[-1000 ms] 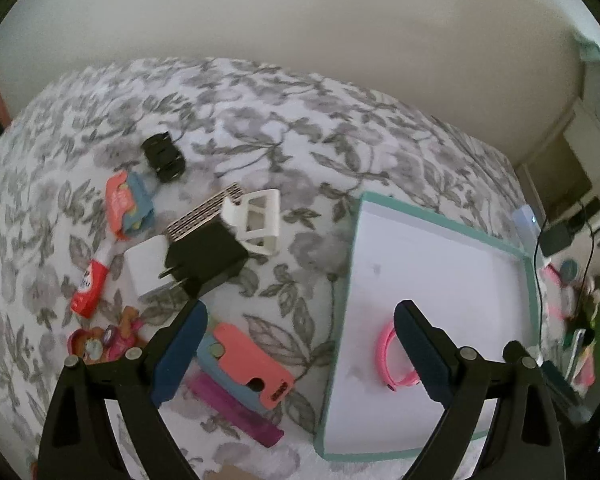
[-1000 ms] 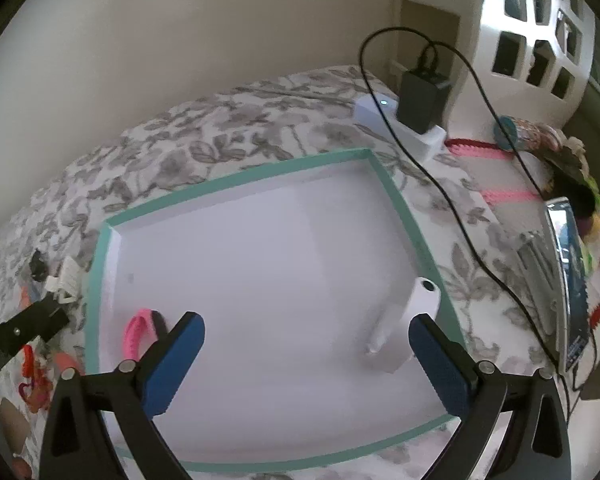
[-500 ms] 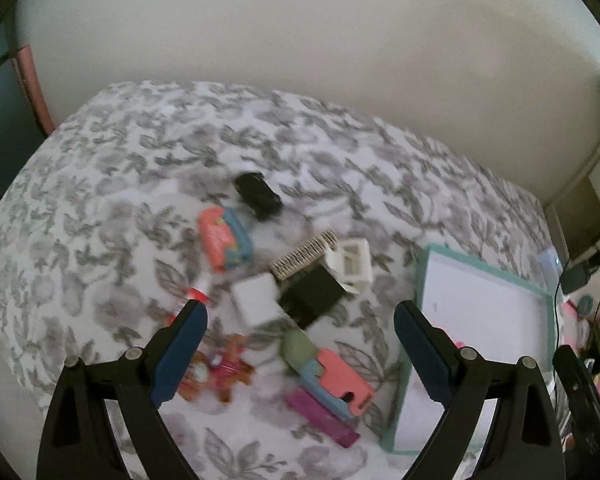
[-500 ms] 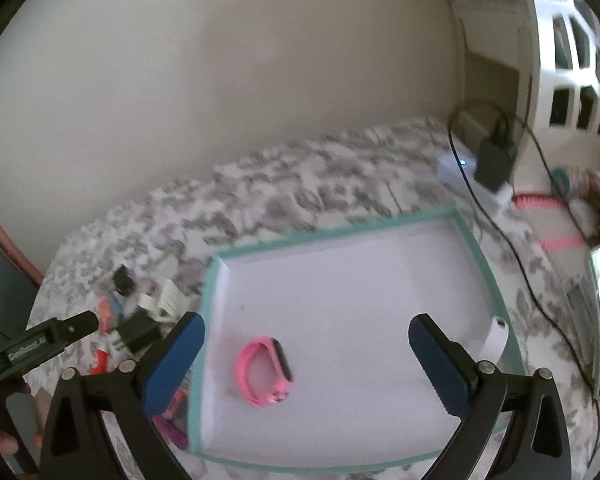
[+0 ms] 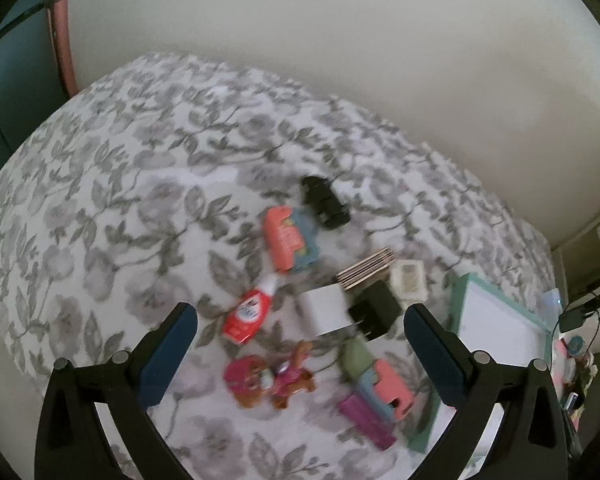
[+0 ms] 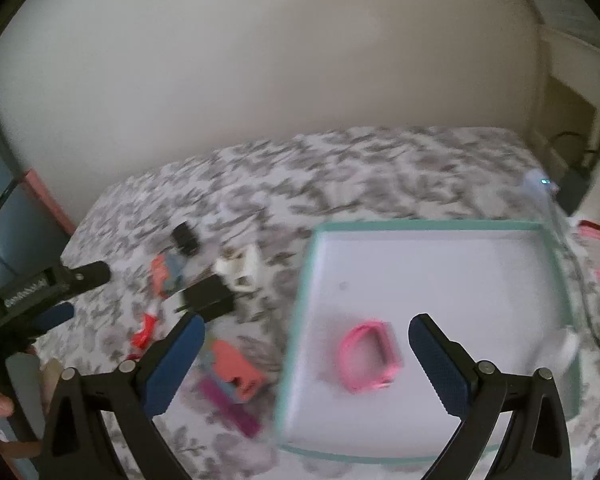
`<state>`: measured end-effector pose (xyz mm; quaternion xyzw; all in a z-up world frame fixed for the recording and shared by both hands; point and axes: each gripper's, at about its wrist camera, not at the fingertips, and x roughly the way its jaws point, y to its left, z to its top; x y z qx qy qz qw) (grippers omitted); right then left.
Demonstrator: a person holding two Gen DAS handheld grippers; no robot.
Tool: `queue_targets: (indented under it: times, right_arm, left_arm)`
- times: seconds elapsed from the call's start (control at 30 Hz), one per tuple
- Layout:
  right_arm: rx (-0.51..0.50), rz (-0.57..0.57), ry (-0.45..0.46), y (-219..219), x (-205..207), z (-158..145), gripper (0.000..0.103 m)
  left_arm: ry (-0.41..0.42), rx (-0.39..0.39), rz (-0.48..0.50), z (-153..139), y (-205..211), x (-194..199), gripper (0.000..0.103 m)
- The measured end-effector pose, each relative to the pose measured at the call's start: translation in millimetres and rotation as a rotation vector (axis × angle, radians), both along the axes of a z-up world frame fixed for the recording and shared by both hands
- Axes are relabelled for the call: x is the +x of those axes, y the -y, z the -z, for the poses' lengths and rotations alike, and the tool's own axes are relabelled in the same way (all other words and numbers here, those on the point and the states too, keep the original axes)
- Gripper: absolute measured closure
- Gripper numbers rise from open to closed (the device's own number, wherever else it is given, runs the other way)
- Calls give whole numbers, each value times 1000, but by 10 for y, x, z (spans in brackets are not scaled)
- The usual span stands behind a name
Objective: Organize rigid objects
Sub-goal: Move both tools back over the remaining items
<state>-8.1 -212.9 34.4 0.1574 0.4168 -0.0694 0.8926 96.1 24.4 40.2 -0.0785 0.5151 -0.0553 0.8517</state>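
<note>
A cluster of small items lies on the floral bedspread: a black clip (image 5: 326, 202), an orange and blue case (image 5: 290, 244), a red tube (image 5: 249, 314), a white cube charger (image 5: 326, 310), a black adapter (image 5: 374, 314), a pink toy (image 5: 268, 378) and a coral holder (image 5: 392, 390). A teal-rimmed white tray (image 6: 562, 276) holds a pink band (image 6: 370, 356) and a white stick (image 6: 569, 344). My left gripper (image 5: 300, 354) is open and empty above the cluster. My right gripper (image 6: 306, 362) is open and empty above the tray's left edge.
A white frame (image 5: 409, 280) and a comb (image 5: 366, 268) lie by the adapter. A purple bar (image 5: 366, 422) lies near the tray (image 5: 466, 304). A charger with a cable (image 6: 576, 188) sits right of the bed. A wall runs behind the bed.
Both grippers have pulled back and up from the tray. The left view has swung left onto the item cluster. The right view now takes in the tray and the cluster.
</note>
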Motion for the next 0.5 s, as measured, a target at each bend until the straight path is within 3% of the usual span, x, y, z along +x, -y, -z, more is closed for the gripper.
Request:
queue_targets:
  times: [0.23, 0.5]
  right_arm:
    - [-22, -119, -100, -511, 239, 242, 5]
    - [-14, -179, -199, -721, 424, 571, 15]
  left_arm:
    - [-125, 28, -35, 261, -292, 66, 0]
    - [-222, -38, -68, 494, -438, 120, 0]
